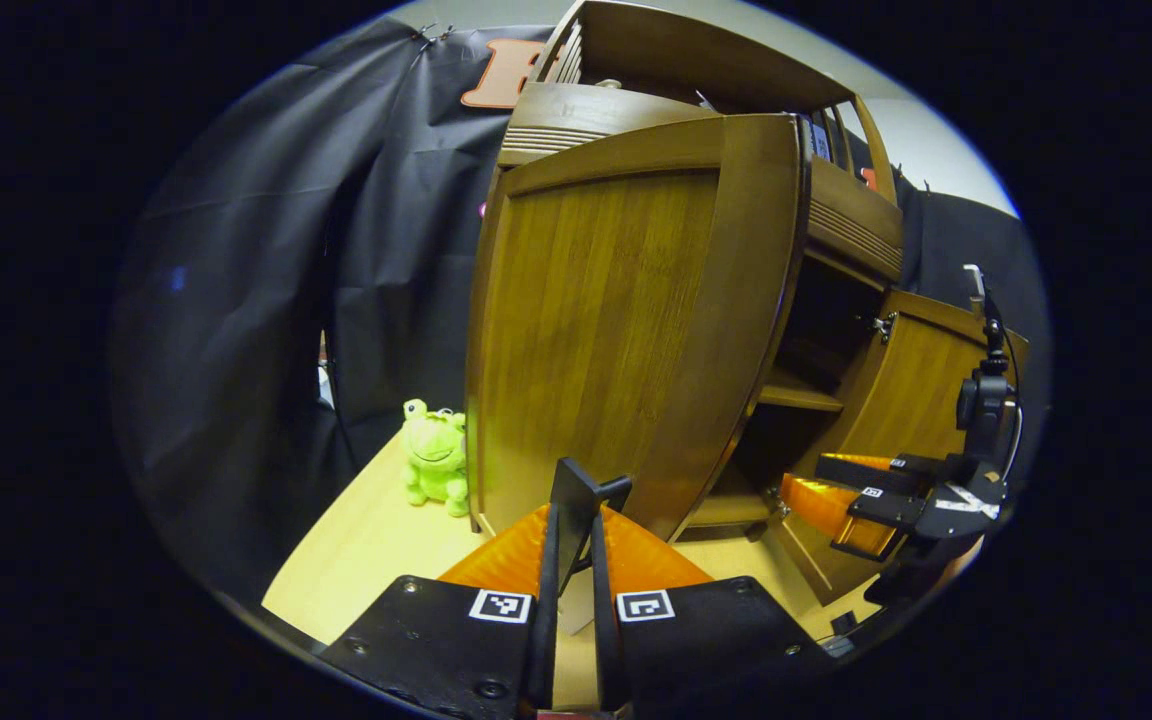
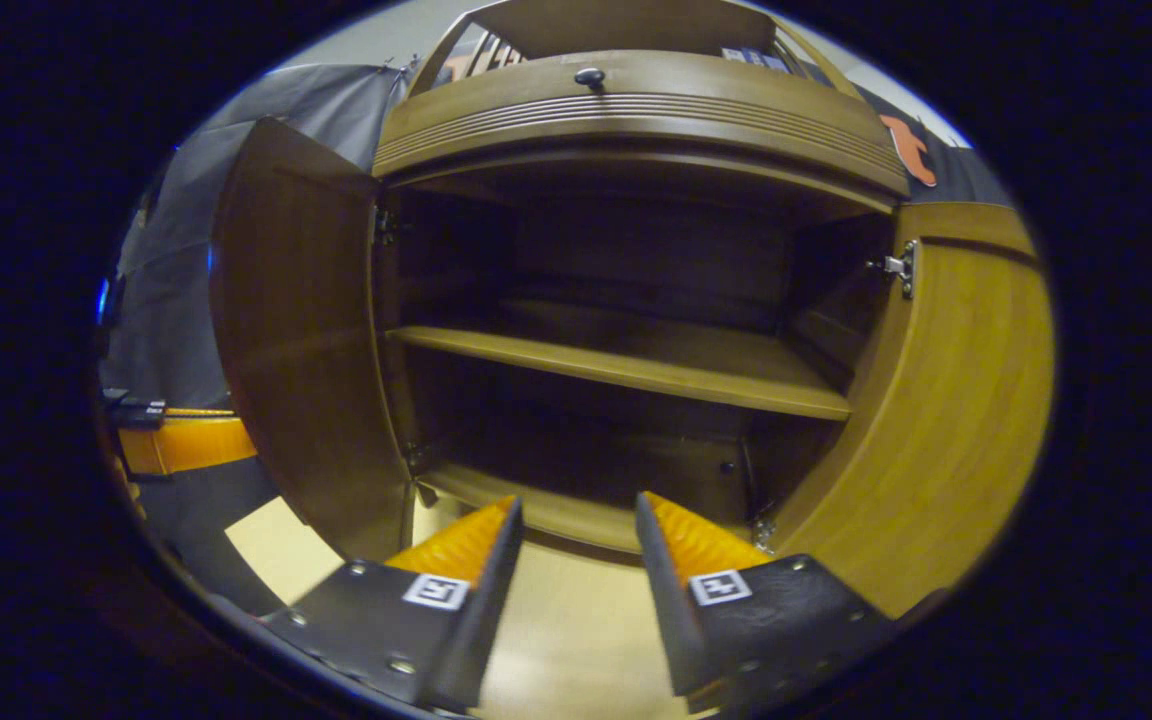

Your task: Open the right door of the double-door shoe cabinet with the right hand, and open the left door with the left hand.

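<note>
1. Both doors of the shoe cabinet were found swung open, with the shelf exposed.
2. The left door was seen just ahead of the left gripper, whose fingers were nearly closed; what was pinched could not be told.
3. The right gripper was held spread and empty near the right door.
4. Little was judged left to do.

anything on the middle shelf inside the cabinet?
No, in the right gripper view the middle shelf inside the open shoe cabinet lies bare.
</note>
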